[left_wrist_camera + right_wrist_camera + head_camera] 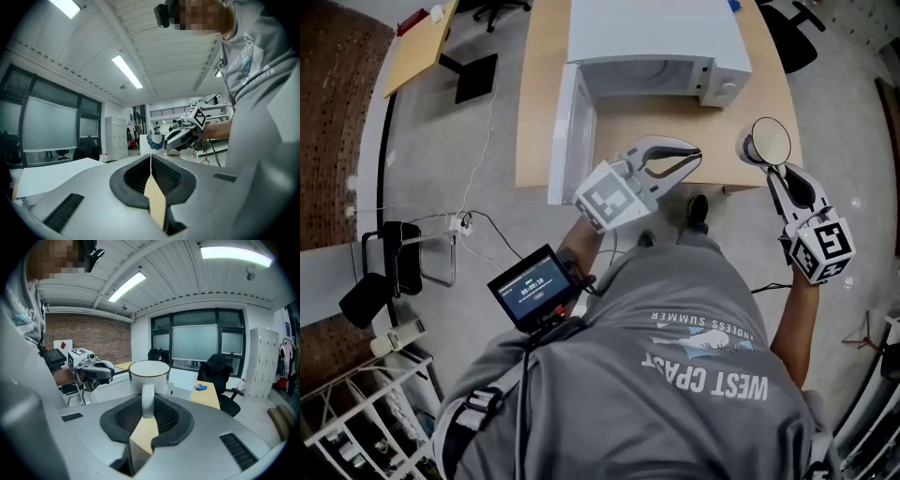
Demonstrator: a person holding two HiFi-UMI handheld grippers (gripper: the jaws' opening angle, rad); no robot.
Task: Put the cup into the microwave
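Holding the white cup [769,141] by its handle in the right gripper [774,174], up off the table
Pinching the handle between narrowed jaws, upright over the wooden table's [540,112] front right edge, near the white microwave [656,42] with door [563,131] swung open; holding the left gripper [694,156] shut and empty before the opening
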